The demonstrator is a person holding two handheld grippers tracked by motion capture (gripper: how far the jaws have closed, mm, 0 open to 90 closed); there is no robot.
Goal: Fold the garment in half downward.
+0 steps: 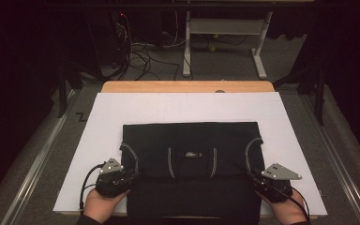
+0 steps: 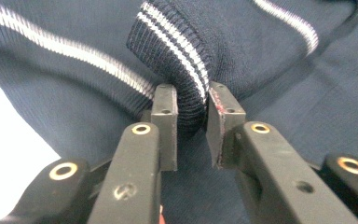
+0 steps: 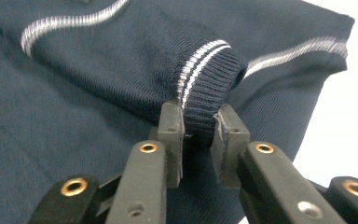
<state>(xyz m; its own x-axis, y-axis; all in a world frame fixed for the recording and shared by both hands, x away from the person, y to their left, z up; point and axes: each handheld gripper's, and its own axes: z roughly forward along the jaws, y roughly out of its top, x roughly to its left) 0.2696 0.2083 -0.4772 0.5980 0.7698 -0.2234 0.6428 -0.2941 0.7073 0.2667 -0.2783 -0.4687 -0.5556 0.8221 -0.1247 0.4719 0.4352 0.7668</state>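
Sweater (image 1: pixel 190 154), dark navy with pale stripes, lay flat on the white sheet (image 1: pixel 281 122) covering the worktop, toward the near edge, its sleeves folded in across the body. The step in hand looked like folding: each sleeve cuff was being laid onto the garment. In the left gripper view, the left gripper (image 2: pixel 192 109) had its jaws either side of the ribbed left cuff (image 2: pixel 177 60), the left one touching the knit and the right one just clear, so the hold looked slack rather than clamped. In the right gripper view, the right gripper (image 3: pixel 199 122) stood likewise around the right cuff (image 3: pixel 209 79), its jaws slightly apart with the ribbing between them and little pressure showing. Seen from above, both grippers sat at the sweater's near corners. The next move probably called for freeing both cuffs fully, backing away without dragging them, then taking the near hem to fold it toward the far edge.
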